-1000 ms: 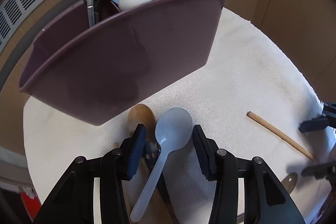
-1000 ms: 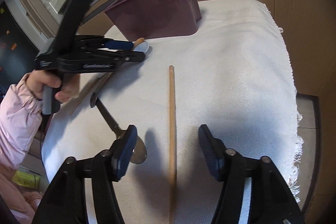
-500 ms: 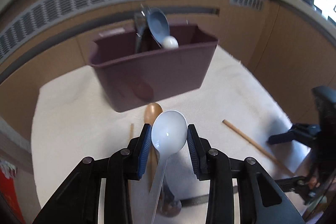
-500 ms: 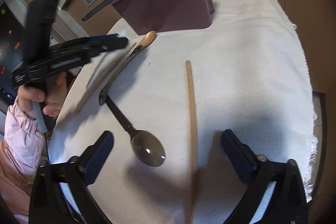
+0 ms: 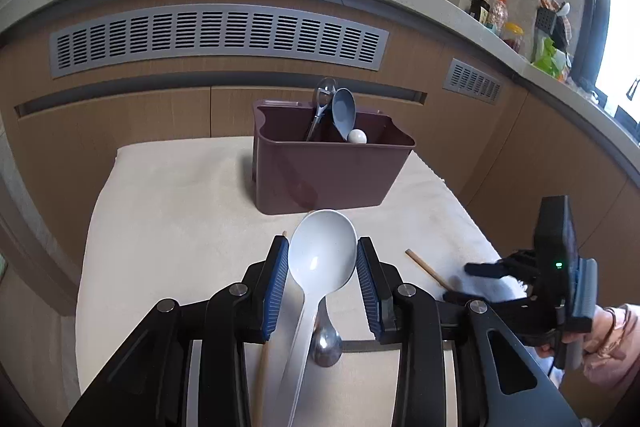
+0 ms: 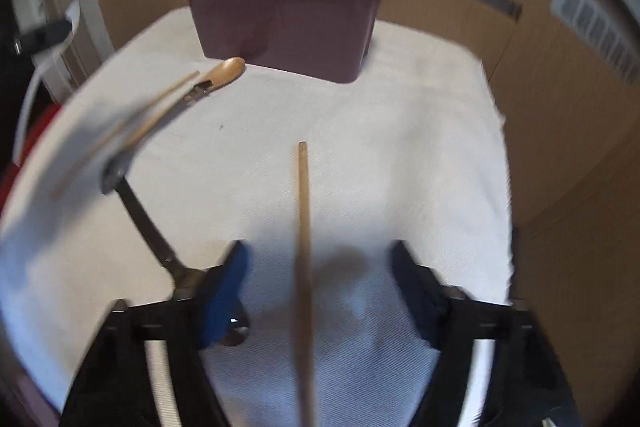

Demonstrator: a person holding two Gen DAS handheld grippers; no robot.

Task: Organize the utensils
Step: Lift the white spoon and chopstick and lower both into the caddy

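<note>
The left tongs [image 5: 322,281] clamp the bowl of a pale plastic spoon [image 5: 322,251], lifted in front of the maroon bin [image 5: 332,175]. The right tongs [image 6: 320,287], their jaws just closing, straddle a wooden chopstick [image 6: 303,227] on the cloth-covered counter [image 6: 400,155] before that bin, pads not touching it.

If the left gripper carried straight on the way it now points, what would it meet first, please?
Probably the front wall of the maroon bin, just beyond the white spoon held in the left gripper; depth is uncertain.
</note>
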